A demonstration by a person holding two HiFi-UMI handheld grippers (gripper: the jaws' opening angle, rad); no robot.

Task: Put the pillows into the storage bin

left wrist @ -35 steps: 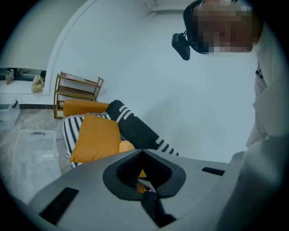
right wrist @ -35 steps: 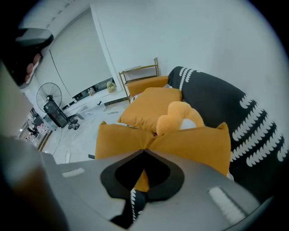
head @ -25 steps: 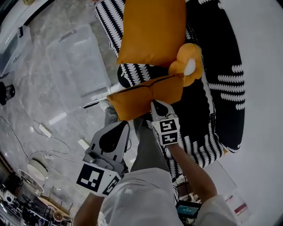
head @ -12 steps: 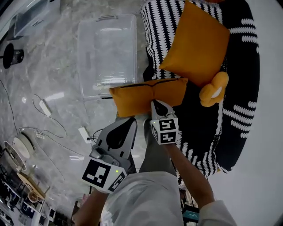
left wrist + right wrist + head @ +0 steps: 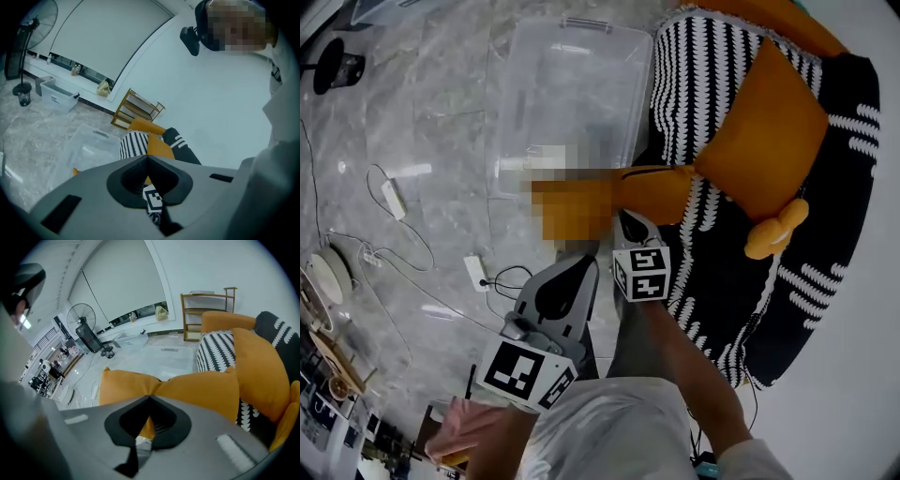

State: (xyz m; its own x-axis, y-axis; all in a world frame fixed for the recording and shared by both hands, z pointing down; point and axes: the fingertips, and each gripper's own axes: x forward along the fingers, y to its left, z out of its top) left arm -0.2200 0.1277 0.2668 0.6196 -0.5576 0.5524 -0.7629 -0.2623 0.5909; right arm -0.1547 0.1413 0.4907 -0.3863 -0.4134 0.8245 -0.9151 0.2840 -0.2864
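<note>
Grey marbled floor [image 5: 412,131] runs through this bright, white-walled room, with a standing fan [image 5: 80,316] and a wooden rack [image 5: 206,310] further back. The orange pillow [image 5: 661,192] is held off the floor. The right gripper [image 5: 624,219] pinches it at the middle of its near edge, jaws closed tight on the soft cloth so that it gathers like a bow. The pillow sits at the near rim of the clear plastic storage bin [image 5: 581,26], a lidless rectangular tub on the floor. The left gripper [image 5: 581,265] hovers just beside the right one, jaws together with nothing between them. To the right a black-and-white striped throw [image 5: 694,103] carries 1 more square orange pillow [image 5: 764,141], with a small orange plush toy [image 5: 776,232] just beside it. White cables [image 5: 394,202] trail across the floor.
</note>
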